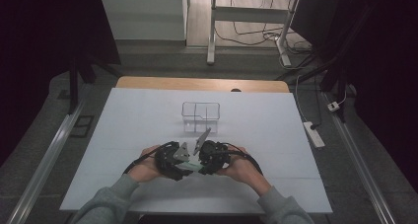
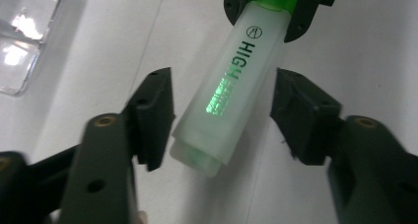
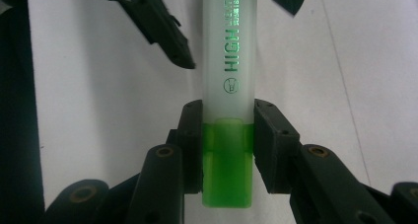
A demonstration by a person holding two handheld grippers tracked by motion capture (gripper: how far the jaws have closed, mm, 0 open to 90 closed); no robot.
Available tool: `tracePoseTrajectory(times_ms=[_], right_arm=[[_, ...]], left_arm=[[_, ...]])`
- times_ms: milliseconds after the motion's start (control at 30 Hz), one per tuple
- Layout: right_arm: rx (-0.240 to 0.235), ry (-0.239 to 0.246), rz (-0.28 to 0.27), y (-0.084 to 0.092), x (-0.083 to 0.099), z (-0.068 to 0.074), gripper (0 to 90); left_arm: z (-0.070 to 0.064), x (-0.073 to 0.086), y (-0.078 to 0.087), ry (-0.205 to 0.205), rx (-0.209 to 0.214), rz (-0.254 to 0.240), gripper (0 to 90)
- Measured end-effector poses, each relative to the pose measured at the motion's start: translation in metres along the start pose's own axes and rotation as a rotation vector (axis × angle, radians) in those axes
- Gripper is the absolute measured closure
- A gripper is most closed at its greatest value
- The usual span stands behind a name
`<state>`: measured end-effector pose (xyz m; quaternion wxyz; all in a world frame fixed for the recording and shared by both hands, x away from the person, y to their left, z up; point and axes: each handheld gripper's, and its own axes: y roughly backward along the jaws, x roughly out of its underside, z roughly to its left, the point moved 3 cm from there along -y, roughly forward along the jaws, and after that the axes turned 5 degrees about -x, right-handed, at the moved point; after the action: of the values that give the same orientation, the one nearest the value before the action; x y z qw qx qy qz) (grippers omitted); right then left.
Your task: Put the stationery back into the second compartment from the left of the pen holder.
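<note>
Two hand-held grippers meet: right hand-held gripper (image 3: 227,152) clamps the green highlighter (image 3: 227,86), left hand-held gripper (image 2: 223,115) gaping around its frosted cap at twelve o'clock.

A clear plastic organizer tray (image 1: 200,111) with compartments stands on the white counter (image 1: 123,135), beyond the jaws and apart from them. Past the counter's far edge stands a white table frame (image 1: 213,31) with cables on the floor. A white power strip (image 1: 314,133) lies on the floor, off to the right of the jaws.
</note>
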<state>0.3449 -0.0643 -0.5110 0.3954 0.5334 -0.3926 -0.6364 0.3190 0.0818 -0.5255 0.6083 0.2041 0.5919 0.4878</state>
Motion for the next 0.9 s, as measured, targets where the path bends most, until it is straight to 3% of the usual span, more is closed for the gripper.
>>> tracePoseTrajectory(times_ms=[100,167,200,233,267,333,367,400,433,467,600,700,900], right_arm=[[0.006,0.002,0.027,-0.002,-0.001,0.004,66.4],[0.003,0.038,0.039,-0.004,-0.001,0.004,66.4],[0.005,0.012,0.054,-0.004,-0.001,0.007,66.4],[0.002,0.029,0.054,-0.005,-0.001,0.007,66.3],[0.004,0.040,0.059,-0.004,-0.001,0.007,66.3],[0.001,0.065,0.059,-0.004,-0.001,0.008,66.0],[0.005,0.072,0.052,-0.004,-0.001,0.008,65.4],[0.010,0.074,0.048,-0.003,-0.001,0.008,64.7],[0.015,0.084,0.036,-0.002,-0.002,0.007,63.7],[0.020,0.080,0.025,0.000,-0.002,0.007,62.6],[0.025,0.040,-0.036,0.010,0.000,0.002,59.7],[0.027,0.025,-0.122,0.016,0.002,-0.005,51.3],[0.073,-0.077,-0.249,0.032,0.007,-0.012,41.1]], left_arm=[[-0.003,0.000,-0.002,-0.031,0.025,0.013,49.8],[-0.006,0.001,-0.004,-0.046,0.024,0.028,52.3],[-0.007,0.001,-0.005,-0.051,0.008,0.041,53.8],[-0.006,0.002,-0.005,-0.093,0.041,0.061,55.8],[-0.008,0.002,-0.006,-0.073,0.046,0.045,56.9],[-0.009,0.002,-0.005,-0.071,0.041,0.046,58.7],[-0.008,0.002,-0.004,-0.111,0.050,0.067,59.9],[-0.008,0.002,-0.004,-0.111,0.053,0.063,61.2],[-0.011,0.002,-0.005,-0.082,0.062,0.038,62.5],[-0.010,0.002,-0.004,-0.101,0.065,0.041,63.7],[-0.006,0.002,-0.001,-0.054,0.055,-0.001,65.0],[-0.003,0.004,0.000,-0.025,0.046,-0.026,65.0],[0.004,0.009,0.004,0.025,0.013,-0.052,65.0]])
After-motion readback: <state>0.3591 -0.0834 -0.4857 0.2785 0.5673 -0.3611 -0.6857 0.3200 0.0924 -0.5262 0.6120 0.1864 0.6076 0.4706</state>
